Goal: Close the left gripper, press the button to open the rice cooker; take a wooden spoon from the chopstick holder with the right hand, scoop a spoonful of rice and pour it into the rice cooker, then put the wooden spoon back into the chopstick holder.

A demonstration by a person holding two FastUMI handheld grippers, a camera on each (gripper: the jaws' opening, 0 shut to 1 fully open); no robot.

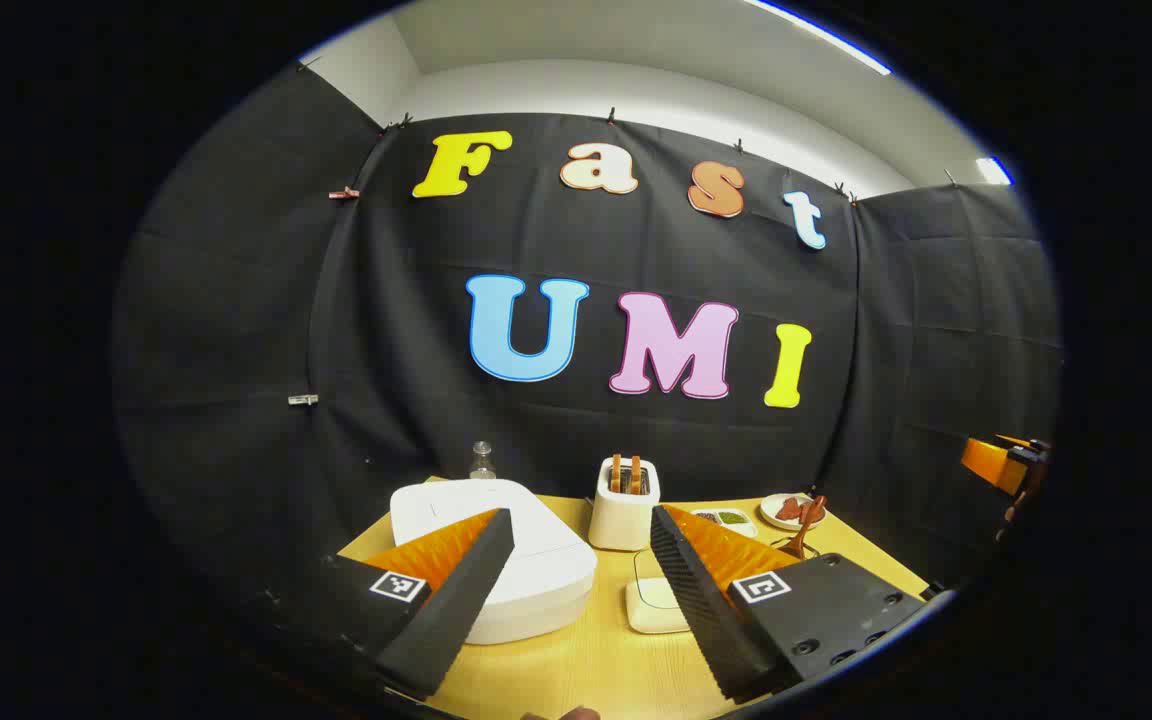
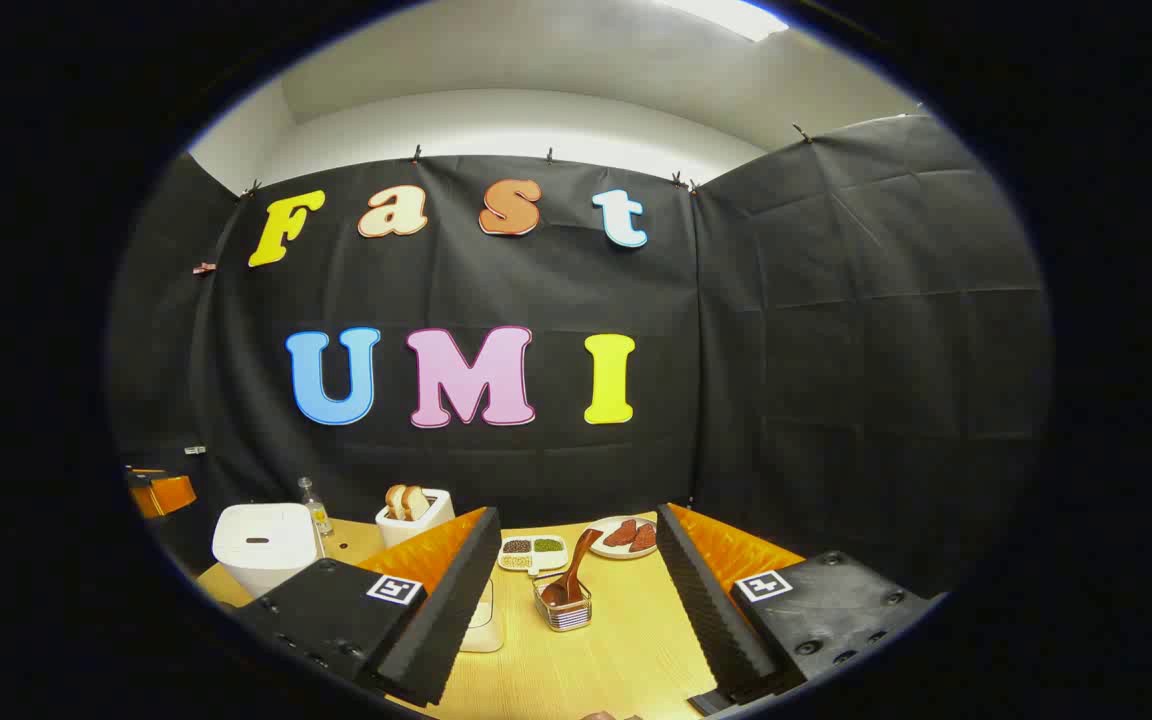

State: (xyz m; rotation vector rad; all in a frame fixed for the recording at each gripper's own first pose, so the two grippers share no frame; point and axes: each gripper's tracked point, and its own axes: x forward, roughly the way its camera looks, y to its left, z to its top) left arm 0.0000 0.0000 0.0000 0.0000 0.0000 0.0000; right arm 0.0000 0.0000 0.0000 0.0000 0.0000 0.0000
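Both tongs, left (image 1: 581, 600) and right (image 2: 576, 610), hang released above the table (image 2: 626, 650), aimed level at the wall.

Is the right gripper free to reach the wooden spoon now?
Probably yes. The right gripper is open, and the wooden spoon stands in its holder straight ahead between the fingers, with nothing in between.

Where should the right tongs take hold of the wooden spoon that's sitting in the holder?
Grip the wooden spoon on its upper handle, the part leaning up and out of the clear holder. Its bowl sits low inside, so the free handle is likely the only easy hold. Come from above with the open right tongs, straddling the handle.
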